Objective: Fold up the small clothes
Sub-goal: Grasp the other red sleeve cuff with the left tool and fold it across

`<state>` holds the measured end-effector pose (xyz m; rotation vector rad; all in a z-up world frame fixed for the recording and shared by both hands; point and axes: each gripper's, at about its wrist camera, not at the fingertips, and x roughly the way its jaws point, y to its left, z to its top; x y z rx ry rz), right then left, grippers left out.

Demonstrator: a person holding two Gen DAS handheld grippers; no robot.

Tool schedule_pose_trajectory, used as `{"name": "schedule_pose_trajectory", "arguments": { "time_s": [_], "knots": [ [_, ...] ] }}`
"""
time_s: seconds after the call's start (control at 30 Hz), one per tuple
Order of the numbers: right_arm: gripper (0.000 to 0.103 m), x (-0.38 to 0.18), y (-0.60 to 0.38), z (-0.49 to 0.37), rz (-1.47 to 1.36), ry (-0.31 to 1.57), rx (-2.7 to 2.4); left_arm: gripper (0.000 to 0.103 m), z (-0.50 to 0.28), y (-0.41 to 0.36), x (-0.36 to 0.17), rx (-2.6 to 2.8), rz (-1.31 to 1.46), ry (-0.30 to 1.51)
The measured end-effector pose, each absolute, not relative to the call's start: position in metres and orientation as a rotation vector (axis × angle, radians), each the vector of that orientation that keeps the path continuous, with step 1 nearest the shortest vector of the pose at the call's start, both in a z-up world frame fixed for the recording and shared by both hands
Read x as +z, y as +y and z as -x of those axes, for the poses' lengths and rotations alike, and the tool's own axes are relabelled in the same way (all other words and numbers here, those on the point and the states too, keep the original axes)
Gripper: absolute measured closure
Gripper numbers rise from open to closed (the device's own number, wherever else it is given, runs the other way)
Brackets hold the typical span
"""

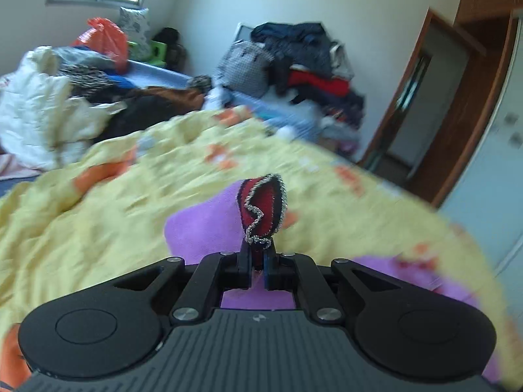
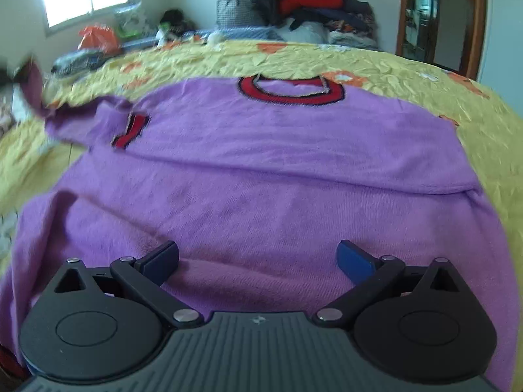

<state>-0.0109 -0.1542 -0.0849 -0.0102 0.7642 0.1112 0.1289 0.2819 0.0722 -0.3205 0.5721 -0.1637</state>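
A purple sweater [image 2: 261,170] lies spread flat on the yellow flowered bedspread [image 2: 392,65], its red collar [image 2: 291,98] at the far side. A red cuff [image 2: 129,132] rests on its left part. My right gripper [image 2: 258,261] hovers open over the sweater's near part, with nothing between its fingers. In the left wrist view my left gripper [image 1: 258,254] is shut on a red, black-edged piece of the sweater with silver trim [image 1: 264,202]. It holds that piece up above the bedspread [image 1: 98,222], and purple cloth [image 1: 202,225] hangs below it.
A tall pile of dark and red clothes [image 1: 304,62] stands at the far wall. An orange bag [image 1: 108,42] and crumpled white bedding [image 1: 36,114] lie at the far left. A wooden door frame [image 1: 457,114] is on the right.
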Motion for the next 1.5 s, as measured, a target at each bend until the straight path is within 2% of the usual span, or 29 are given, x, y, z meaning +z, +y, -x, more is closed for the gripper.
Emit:
{"name": "schedule_pose_trajectory", "arguments": {
  "time_s": [0.23,0.43,0.7,1.0,1.17,1.5],
  "knots": [
    [0.0,-0.089,-0.153,0.037,0.029,0.735,0.122,0.095,-0.13,0.223,0.145,-0.339,0.469,0.607],
    [0.0,-0.087,-0.158,0.05,0.008,0.741,0.144,0.095,-0.145,0.138,0.152,-0.489,0.474,0.702],
    [0.0,-0.093,-0.154,0.065,0.035,0.711,0.136,0.096,-0.183,-0.008,0.079,-0.558,0.434,0.872],
    [0.0,-0.089,-0.169,0.075,-0.012,0.719,0.138,0.096,-0.187,-0.152,-0.006,-0.643,0.363,1.019],
    [0.0,-0.089,-0.17,0.078,-0.007,0.721,0.137,0.096,-0.193,-0.191,-0.031,-0.643,0.322,1.073],
    [0.0,-0.091,-0.166,0.08,0.032,0.713,0.134,0.095,-0.188,-0.219,-0.06,-0.706,0.293,1.136]
  ]
}}
